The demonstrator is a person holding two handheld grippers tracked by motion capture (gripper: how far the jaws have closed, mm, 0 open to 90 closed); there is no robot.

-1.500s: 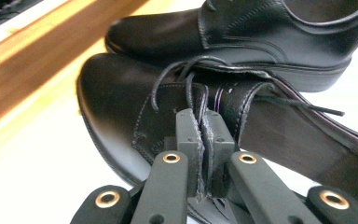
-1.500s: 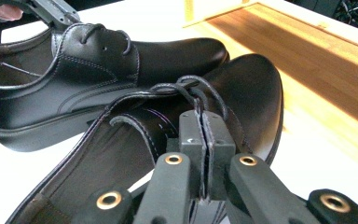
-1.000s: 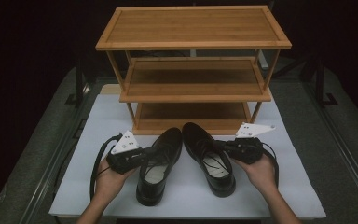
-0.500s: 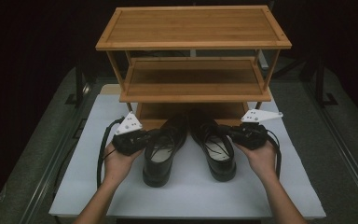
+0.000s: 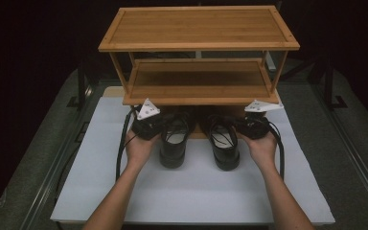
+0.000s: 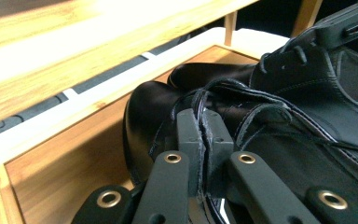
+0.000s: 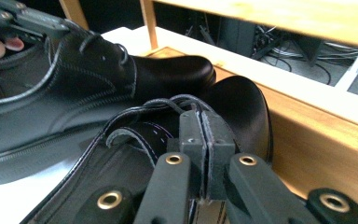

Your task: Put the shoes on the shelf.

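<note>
Under the wooden rack (image 5: 199, 91) at frame centre, both shoes are half-inserted, left shoe (image 5: 174, 139) clamped by left claw (image 5: 159, 125), right shoe (image 5: 223, 141) by right claw (image 5: 240, 125), final pushing remaining.

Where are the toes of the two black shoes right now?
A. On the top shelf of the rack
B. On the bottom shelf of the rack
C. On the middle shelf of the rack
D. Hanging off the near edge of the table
B: in the left gripper view, the toes of the left shoe and the right shoe rest on the rack's bottom shelf; the heels trail on the white mat.
</note>
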